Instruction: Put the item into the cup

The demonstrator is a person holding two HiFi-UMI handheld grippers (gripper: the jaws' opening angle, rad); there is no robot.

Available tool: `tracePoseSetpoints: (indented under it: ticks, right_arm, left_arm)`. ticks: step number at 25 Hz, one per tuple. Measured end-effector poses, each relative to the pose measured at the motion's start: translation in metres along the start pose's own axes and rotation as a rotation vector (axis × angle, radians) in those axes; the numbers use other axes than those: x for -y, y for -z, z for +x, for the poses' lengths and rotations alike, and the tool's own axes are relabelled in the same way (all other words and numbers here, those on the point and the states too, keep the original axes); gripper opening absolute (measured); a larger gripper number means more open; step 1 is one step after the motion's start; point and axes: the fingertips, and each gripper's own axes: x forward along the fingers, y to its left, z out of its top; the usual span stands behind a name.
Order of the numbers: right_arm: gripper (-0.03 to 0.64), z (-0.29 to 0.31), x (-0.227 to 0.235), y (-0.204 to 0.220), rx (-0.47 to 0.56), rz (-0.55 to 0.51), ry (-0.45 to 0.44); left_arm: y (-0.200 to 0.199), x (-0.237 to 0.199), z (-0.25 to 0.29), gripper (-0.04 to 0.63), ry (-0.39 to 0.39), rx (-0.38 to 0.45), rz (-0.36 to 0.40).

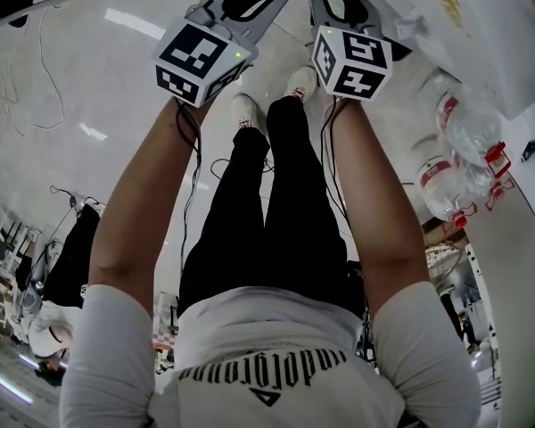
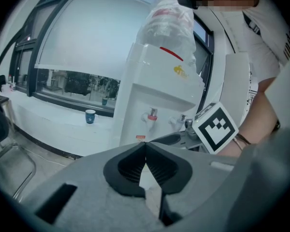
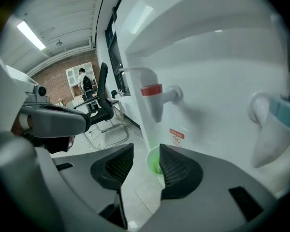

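Two grippers are in use. The left gripper (image 2: 146, 145) has its jaws pressed together at the tips, with nothing between them. The right gripper (image 3: 146, 149) has its jaws standing wide apart and grips nothing.

There is one water dispenser (image 3: 217, 76), and it has two taps. The red tap (image 3: 152, 98) is on the side nearer the left gripper, and the blue tap (image 3: 275, 120) is on the other side. One green cup (image 3: 153, 161) stands at the dispenser's front, straight below the red tap. It sits in the gap between the right gripper's pads, close against the right-hand one, and bare space separates it from the left-hand pad.

One blue cup (image 2: 90, 116) stands on the window ledge (image 2: 48, 108), well off to one side of the dispenser. One clear bottle (image 2: 166, 25) sits upside down on top of the dispenser. At least two more bottles (image 1: 446, 181) lie beside its base.

The right-hand pad covers part of the green cup's rim and inside, so I cannot tell whether anything lies in the cup or whether that pad touches it. In the head view only a sliver of the cup shows at the top edge, and the dispenser is cut off at the corner. The blue tap runs into the dark rim of the right gripper view.

Away from the dispenser's front, bare floor (image 1: 89, 78) stretches out to an office chair (image 3: 104, 98). One person (image 3: 82, 79) stands far behind the chair.
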Motion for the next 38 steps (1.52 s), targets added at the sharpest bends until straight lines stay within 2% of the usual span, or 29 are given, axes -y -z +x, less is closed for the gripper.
tracePoseSetpoints:
  ticks: [3, 6, 10, 14, 20, 24, 28, 32, 38]
  right_arm:
    - [0.149, -0.013, -0.015, -0.004, -0.009, -0.016, -0.029]
    - [0.108, -0.034, -0.027, -0.014, -0.013, -0.048, -0.056]
    - [0.077, -0.071, -0.050, -0.047, 0.011, -0.114, -0.127]
    - [0.060, -0.119, -0.066, -0.095, 0.049, -0.135, -0.154]
    - [0.040, -0.193, -0.094, -0.181, 0.150, -0.138, -0.181]
    - [0.025, -0.238, -0.113, -0.222, 0.193, -0.139, -0.188]
    - [0.019, -0.277, -0.133, -0.252, 0.227, -0.144, -0.204]
    - [0.017, -0.321, -0.154, -0.271, 0.254, -0.149, -0.229]
    - [0.016, -0.377, -0.176, -0.297, 0.291, -0.172, -0.256]
  left_arm:
    - [-0.011, 0.005, -0.013, 0.015, -0.004, 0.012, -0.012]
    - [-0.025, 0.016, -0.022, 0.015, 0.008, 0.027, -0.022]
    - [-0.052, 0.031, -0.047, 0.015, 0.009, 0.053, -0.044]
    - [-0.088, 0.049, -0.079, 0.015, 0.004, 0.090, -0.038]
    - [-0.156, 0.080, -0.133, 0.015, 0.001, 0.167, 0.008]
    - [-0.191, 0.101, -0.172, 0.015, -0.005, 0.198, 0.035]
    - [-0.220, 0.113, -0.212, 0.015, -0.012, 0.243, 0.044]
    - [-0.237, 0.131, -0.249, 0.015, -0.020, 0.254, 0.060]
    - [-0.263, 0.171, -0.291, 0.015, 0.014, 0.267, 0.110]
